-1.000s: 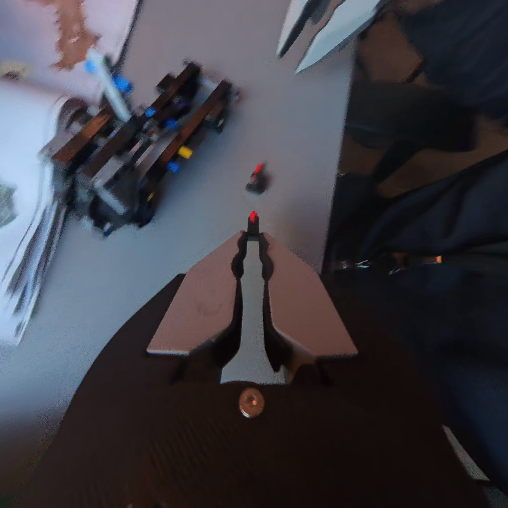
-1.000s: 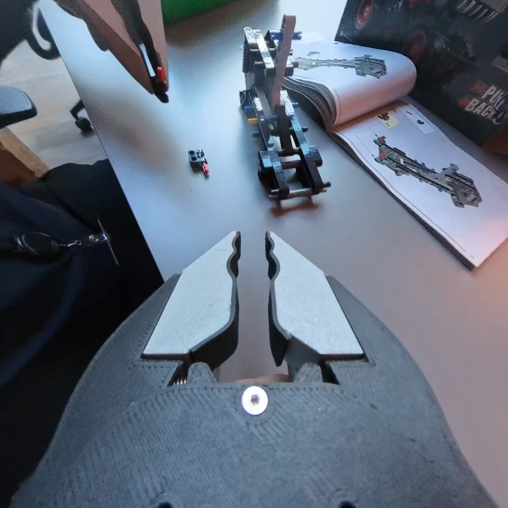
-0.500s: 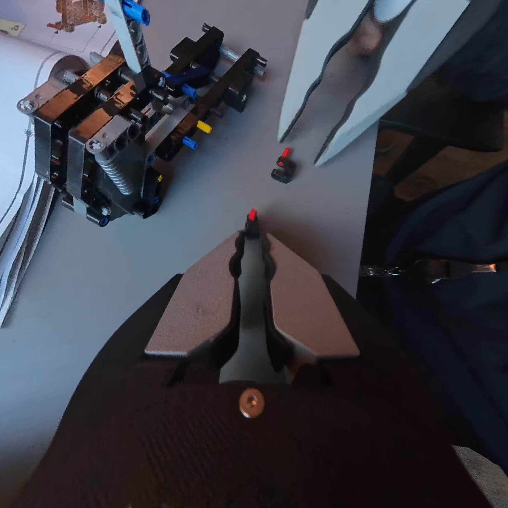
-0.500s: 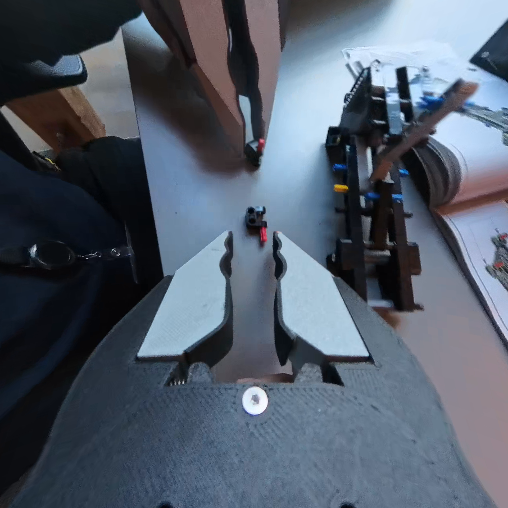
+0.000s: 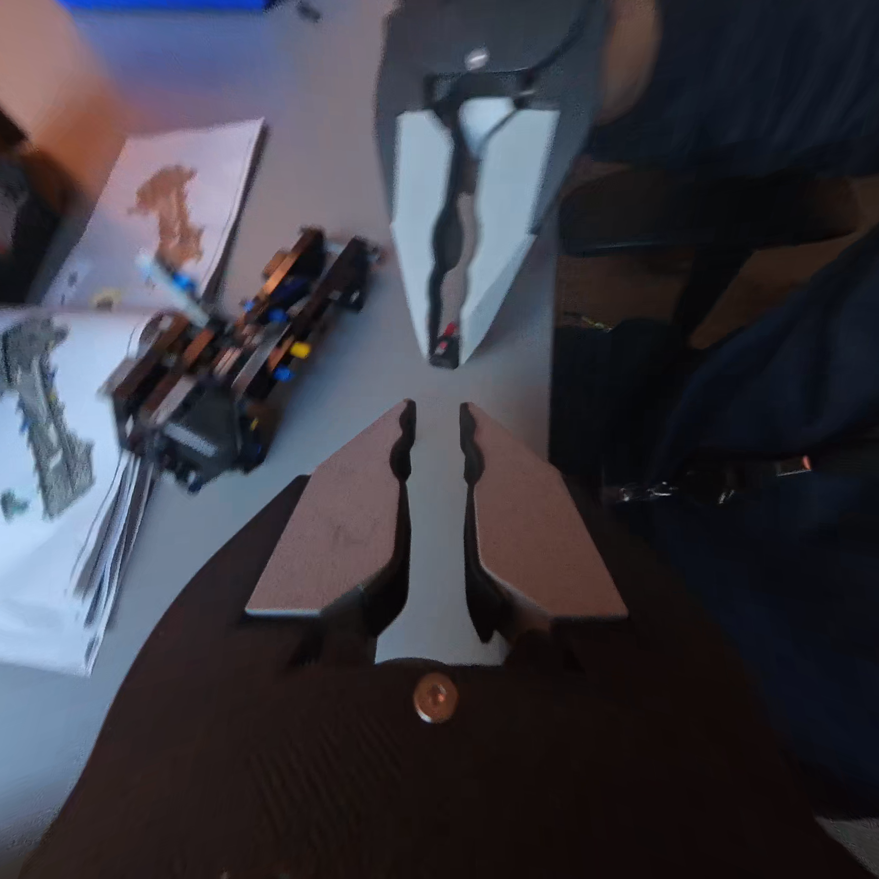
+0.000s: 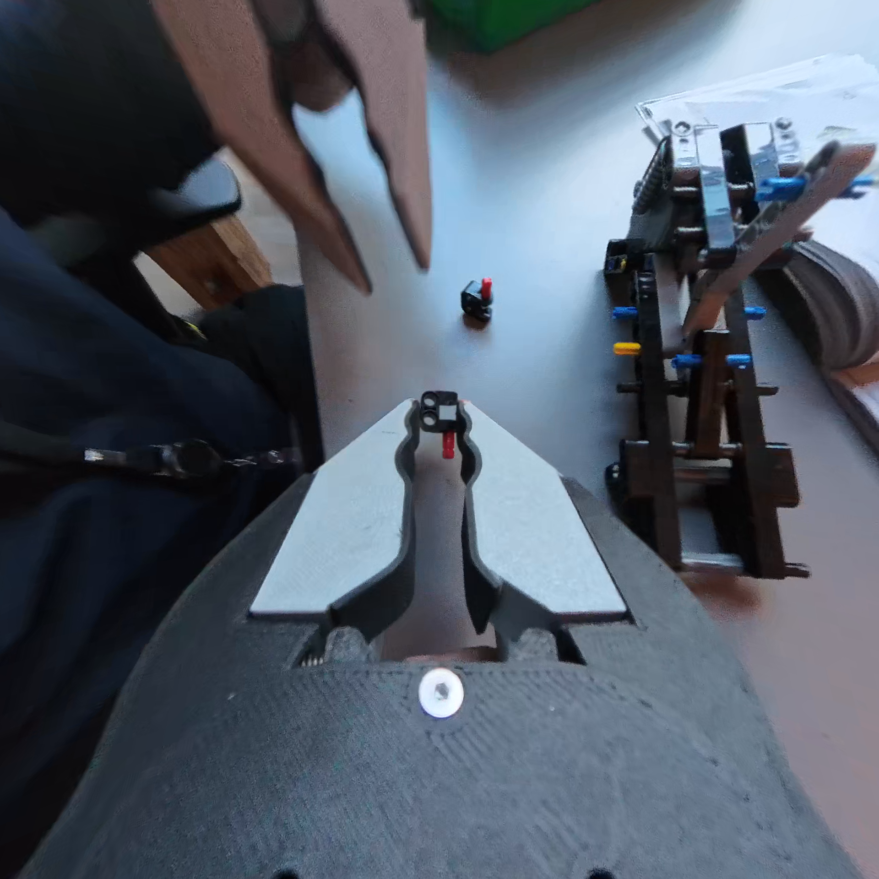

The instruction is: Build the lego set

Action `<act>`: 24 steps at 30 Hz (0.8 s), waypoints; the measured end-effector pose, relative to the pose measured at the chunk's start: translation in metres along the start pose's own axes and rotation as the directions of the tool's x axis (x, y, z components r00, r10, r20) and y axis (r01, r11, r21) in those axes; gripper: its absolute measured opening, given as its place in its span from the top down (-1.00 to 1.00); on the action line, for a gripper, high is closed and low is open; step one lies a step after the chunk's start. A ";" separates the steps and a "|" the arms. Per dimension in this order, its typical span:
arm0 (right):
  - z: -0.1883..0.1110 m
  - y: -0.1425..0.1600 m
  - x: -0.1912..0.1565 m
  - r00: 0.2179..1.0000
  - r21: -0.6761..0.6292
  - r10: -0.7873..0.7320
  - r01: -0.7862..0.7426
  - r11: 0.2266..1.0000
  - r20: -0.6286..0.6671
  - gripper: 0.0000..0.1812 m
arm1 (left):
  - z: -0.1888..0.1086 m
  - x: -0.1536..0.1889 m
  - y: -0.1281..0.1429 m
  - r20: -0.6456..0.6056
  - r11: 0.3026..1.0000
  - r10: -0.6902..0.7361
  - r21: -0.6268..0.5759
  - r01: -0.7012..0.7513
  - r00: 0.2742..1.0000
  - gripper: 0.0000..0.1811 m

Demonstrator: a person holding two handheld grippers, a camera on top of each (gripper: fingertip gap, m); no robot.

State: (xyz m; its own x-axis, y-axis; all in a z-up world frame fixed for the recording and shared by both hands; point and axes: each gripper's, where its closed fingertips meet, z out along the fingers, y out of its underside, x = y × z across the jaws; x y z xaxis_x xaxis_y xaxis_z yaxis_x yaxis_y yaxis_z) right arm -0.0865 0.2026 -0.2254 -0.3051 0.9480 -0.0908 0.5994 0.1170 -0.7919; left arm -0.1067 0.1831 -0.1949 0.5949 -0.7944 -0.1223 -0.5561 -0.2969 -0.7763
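Observation:
My right gripper [image 6: 438, 404] is shut on a small black connector with a red pin [image 6: 446, 444], held just above the grey table [image 6: 532, 295]. A second black piece with a red pin [image 6: 477, 297] lies on the table ahead of it. My left gripper [image 5: 436, 408] is open and empty; in the right wrist view it [image 6: 394, 277] hovers just left of that loose piece. The partly built black Lego chassis [image 6: 704, 380] lies to the right, and shows blurred in the left wrist view [image 5: 238, 371]. The right gripper [image 5: 446, 356] also shows there, holding its piece.
An open instruction booklet [image 5: 47, 428] lies beside the chassis, its curled pages [image 6: 846, 309] behind it. A green box [image 6: 499, 24] stands at the far end. The table edge [image 6: 311, 361] runs on the left, with a person's dark clothing [image 6: 95, 380] and a wooden chair beyond it.
My left gripper has opened and let its black and red piece drop onto the table, then drawn back. My right gripper has moved in and shut on the other black and red piece.

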 end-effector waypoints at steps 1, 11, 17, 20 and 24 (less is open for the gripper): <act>-0.003 -0.002 -0.004 0.998 0.020 0.040 -0.041 0.999 0.039 0.87 | 0.006 0.008 -0.006 -0.001 0.998 0.055 0.011 -0.055 0.998 0.83; -0.018 -0.003 -0.025 0.913 0.039 0.288 -0.312 0.949 0.290 0.88 | 0.042 0.025 -0.015 0.110 0.926 0.378 -0.057 -0.374 0.919 0.82; -0.020 -0.001 -0.023 0.918 0.041 0.285 -0.308 0.951 0.277 0.90 | 0.048 0.028 -0.017 0.123 0.894 0.449 -0.050 -0.446 0.885 0.94; -0.022 -0.005 -0.018 0.943 0.076 0.228 -0.253 0.964 0.244 0.85 | 0.047 0.025 -0.020 0.142 0.909 0.414 -0.006 -0.417 0.899 0.94; -0.040 -0.024 -0.003 0.977 0.223 0.110 -0.151 0.963 0.185 0.78 | 0.036 0.009 -0.026 0.215 0.933 0.326 0.081 -0.349 0.921 0.94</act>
State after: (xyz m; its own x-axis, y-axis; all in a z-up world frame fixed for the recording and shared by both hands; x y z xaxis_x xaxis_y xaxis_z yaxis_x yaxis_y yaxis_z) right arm -0.0707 0.2082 -0.1821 -0.3689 0.8839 -0.2876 0.4579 -0.0964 -0.8837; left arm -0.0659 0.2031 -0.1979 0.4910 -0.7146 -0.4983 -0.6797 0.0436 -0.7322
